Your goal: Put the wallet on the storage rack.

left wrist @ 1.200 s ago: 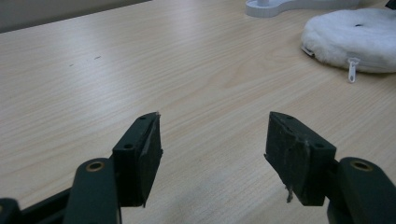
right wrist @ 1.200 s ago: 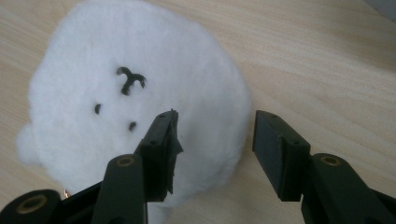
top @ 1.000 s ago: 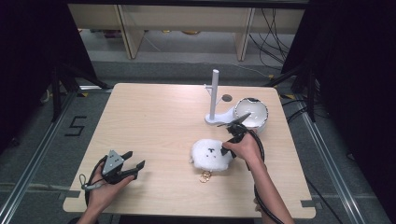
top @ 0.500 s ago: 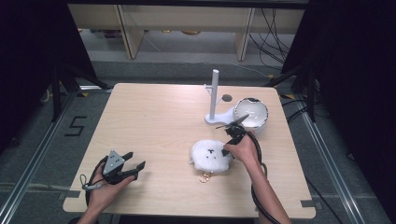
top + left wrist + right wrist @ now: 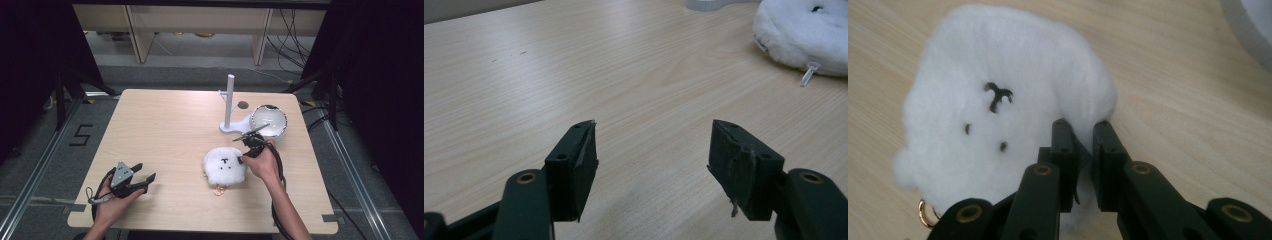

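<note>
Gold ring (image 5: pixel 925 214) half hidden under white plush (image 5: pixel 998 100)

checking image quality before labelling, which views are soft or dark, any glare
High view: table evenly lit, surroundings almost black, sharp, no glare. Left gripper view: near tongs crisp, plush toy farther off slightly soft. Right gripper view: plush's white fur bright and nearly featureless, tongs a little blurred.

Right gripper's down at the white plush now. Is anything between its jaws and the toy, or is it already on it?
Nothing visible stands between them. The right gripper has just closed its jaws, which pinch the fluffy edge of the white plush toy on the table. The gold ring lies on the toy's far side, clear of the grip.
</note>
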A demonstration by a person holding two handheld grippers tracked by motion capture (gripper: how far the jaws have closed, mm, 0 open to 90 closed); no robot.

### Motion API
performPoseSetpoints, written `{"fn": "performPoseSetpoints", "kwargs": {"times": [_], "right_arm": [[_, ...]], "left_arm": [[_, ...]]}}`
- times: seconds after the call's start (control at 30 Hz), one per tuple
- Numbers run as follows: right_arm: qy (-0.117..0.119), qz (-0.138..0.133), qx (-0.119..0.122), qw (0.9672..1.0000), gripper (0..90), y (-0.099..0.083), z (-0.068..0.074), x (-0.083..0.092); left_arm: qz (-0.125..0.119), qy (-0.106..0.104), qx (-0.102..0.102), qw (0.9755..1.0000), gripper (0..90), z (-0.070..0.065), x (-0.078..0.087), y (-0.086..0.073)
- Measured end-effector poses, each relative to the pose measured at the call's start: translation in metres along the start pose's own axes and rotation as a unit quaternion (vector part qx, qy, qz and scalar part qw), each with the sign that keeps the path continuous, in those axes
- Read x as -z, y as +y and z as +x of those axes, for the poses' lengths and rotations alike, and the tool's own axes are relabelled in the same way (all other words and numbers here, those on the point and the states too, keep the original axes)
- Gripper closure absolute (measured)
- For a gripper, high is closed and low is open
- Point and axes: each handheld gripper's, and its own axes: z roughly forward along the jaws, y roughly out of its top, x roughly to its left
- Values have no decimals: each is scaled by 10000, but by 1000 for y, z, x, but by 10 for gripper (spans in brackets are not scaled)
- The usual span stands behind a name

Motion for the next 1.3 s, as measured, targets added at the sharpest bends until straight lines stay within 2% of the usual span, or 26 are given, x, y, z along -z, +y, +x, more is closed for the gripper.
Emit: {"fn": "performPoseSetpoints", "kwargs": {"times": [0.13, 0.17, 0.2, 0.23, 0.27, 0.3, 0.33, 0.43, 0.5, 0.53, 0.7, 0.73, 0.77, 0.83, 0.9, 0.97, 1.0, 1.03, 1.07, 1.1, 1.3], "right_arm": [[0, -372, 230, 9990, 833, -2, 2, 13], [21, -443, 92, 9990, 834, -2, 5, 18], [74, -604, 303, 9977, 834, -4, 3, 22], [107, -609, 160, 9980, 834, -5, 6, 25], [52, -710, 330, 9969, 835, -5, 4, 29], [94, -731, 246, 9970, 836, -6, 5, 32], [76, -820, 358, 9960, 836, -6, 4, 35], [-4, -952, 413, 9946, 836, -8, 3, 46], [60, -1004, 347, 9943, 837, -8, 3, 52], [-23, -1129, 339, 9930, 837, -9, 3, 57], [87, -1189, 377, 9922, 838, -8, -2, 70], [90, -1221, 188, 9923, 838, -9, 0, 73], [105, -1237, 255, 9919, 839, -8, -2, 76], [61, -1282, 400, 9909, 838, -8, -6, 82], [29, -1364, 272, 9903, 838, -8, -5, 87], [-13, -1413, 364, 9893, 838, -7, -9, 92], [-175, -1547, 315, 9873, 838, -7, -8, 93], [-203, -1556, 275, 9872, 838, -7, -8, 95], [-192, -1546, 275, 9874, 838, -7, -8, 99], [-239, -1628, 345, 9858, 838, -6, -10, 100], [-294, -1758, 167, 9838, 838, -4, -12, 113]], "left_arm": [[-6, 14, 20, 10000, 351, 0, 0, 0], [0, 22, 26, 10000, 351, -1, 0, 0], [-6, 24, 31, 10000, 352, -1, 0, 0], [6, 24, 32, 10000, 352, 0, 0, 0], [1, 37, 23, 10000, 352, 0, 0, 0], [-8, 54, 24, 10000, 352, 0, 0, 0], [22, 72, 16, 10000, 352, 0, 1, 0], [10, 78, 23, 10000, 352, 0, 1, 0], [-21, 68, 30, 10000, 352, 0, 0, 0], [14, 95, 29, 9999, 352, 0, 1, 0], [1, 107, 36, 9999, 352, 0, 1, 0], [-1, 109, 34, 9999, 352, 0, 1, 0], [0, 111, 37, 9999, 352, 0, 1, 0], [1, 114, 37, 9999, 352, 0, 1, 0], [1, 118, 36, 9999, 352, 0, 1, 0], [0, 121, 34, 9999, 352, 0, 1, 0], [-30, 101, 41, 9999, 352, 0, 0, 0], [-7, 124, 40, 9999, 352, -1, 1, 0], [-6, 125, 37, 9999, 352, -1, 1, 0], [-11, 125, 40, 9999, 352, 0, 1, 0], [-24, 135, 60, 9999, 353, 0, 1, 0]]}}
